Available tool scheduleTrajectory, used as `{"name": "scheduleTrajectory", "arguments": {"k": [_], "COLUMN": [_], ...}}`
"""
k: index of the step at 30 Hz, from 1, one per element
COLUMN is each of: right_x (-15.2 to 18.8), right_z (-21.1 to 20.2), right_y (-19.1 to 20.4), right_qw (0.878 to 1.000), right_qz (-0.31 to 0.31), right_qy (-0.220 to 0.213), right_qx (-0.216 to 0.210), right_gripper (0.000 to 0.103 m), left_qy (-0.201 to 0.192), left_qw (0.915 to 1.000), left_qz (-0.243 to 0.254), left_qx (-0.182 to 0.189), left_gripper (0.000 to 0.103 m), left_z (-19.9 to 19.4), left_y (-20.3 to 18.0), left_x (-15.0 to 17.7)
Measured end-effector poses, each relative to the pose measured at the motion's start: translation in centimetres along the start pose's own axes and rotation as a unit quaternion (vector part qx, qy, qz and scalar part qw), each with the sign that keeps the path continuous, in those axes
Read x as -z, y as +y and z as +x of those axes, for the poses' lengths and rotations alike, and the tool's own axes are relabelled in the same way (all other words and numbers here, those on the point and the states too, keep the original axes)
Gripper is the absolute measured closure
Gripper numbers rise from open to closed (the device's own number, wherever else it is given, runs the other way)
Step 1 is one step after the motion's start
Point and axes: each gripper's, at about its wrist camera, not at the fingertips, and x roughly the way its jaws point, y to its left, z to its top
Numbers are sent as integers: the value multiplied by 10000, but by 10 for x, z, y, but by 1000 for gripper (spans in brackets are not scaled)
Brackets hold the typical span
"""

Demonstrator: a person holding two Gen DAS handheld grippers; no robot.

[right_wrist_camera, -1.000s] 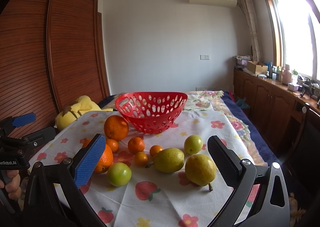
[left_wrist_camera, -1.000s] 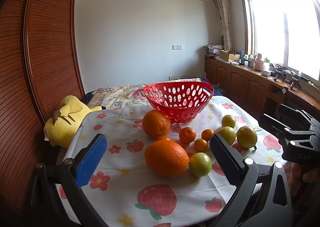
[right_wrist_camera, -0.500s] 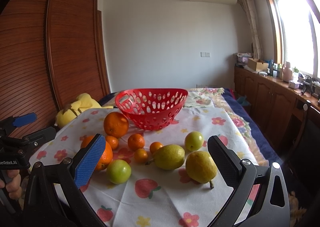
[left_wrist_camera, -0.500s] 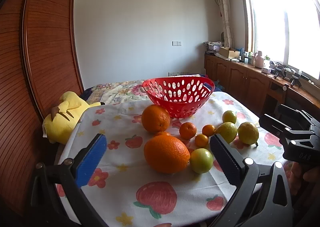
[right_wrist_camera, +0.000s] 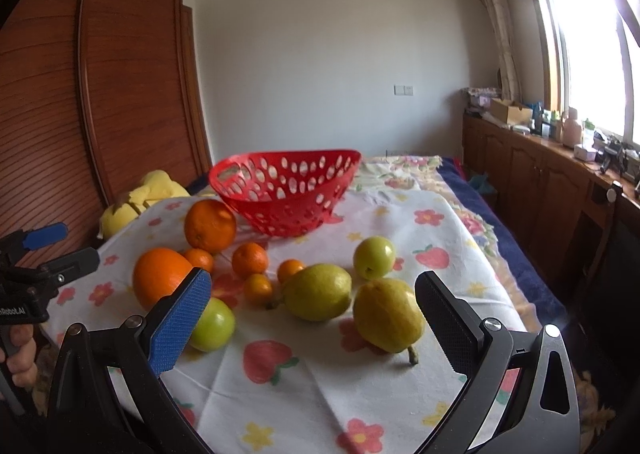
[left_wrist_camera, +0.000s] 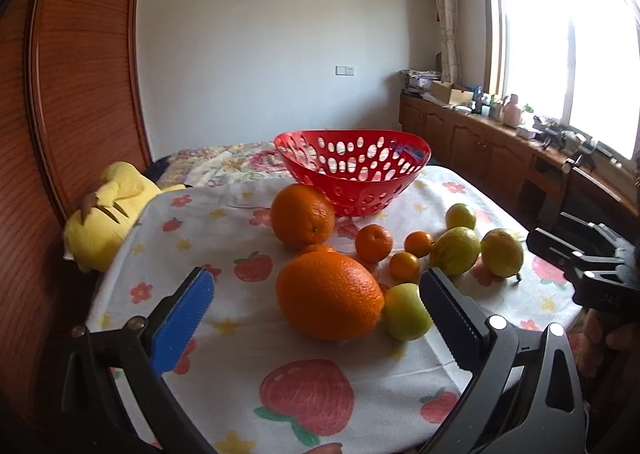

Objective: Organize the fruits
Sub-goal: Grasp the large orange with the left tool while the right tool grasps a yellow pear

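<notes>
Resting dimpled orange [left_wrist_camera: 329, 296], perforated red basket [left_wrist_camera: 352, 169]

From my left wrist view, the basket [left_wrist_camera: 352, 169] sits on the tablecloth [left_wrist_camera: 224, 338] at 12 o'clock, behind all the fruit. Far orange [left_wrist_camera: 302, 219] just before the basket, at its 7 o'clock. Near orange [left_wrist_camera: 329, 296] before that one; an apple [left_wrist_camera: 406, 312] touches it at 3 o'clock. Three mandarins [left_wrist_camera: 374, 242] lie between oranges and two pears [left_wrist_camera: 456, 250]. Plush toy [left_wrist_camera: 108, 209] off the table's edge at 9 o'clock.
</notes>
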Motion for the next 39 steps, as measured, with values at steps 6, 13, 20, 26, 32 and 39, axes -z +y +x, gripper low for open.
{"name": "scheduleTrajectory", "arguments": {"k": [6, 13, 20, 26, 32, 39], "right_x": [6, 13, 21, 21, 23, 23], "right_z": [15, 44, 69, 84, 94, 96], "right_y": [-21, -40, -51, -52, -50, -54], "right_qw": [9997, 9978, 9944, 9911, 9865, 9861], "right_qz": [-89, -274, -302, -348, -436, -517], "right_qy": [168, 571, 1005, 1279, 1573, 1582], "right_qx": [153, 188, 74, -85, -98, 30], "right_gripper": [1, 5, 12, 14, 18, 36], "left_qy": [48, 237, 572, 717, 871, 988], "left_qw": [9999, 9993, 9980, 9967, 9951, 9938], "left_qz": [110, 284, 215, 246, 338, 406], "left_qx": [114, 11, 185, 280, 320, 312], "left_gripper": [0, 0, 1, 1, 1, 1], "left_z": [11, 32, 55, 65, 74, 82], "left_y": [0, 4, 12, 12, 9, 6], "left_x": [-2, -4, -5, -6, -5, -4]}}
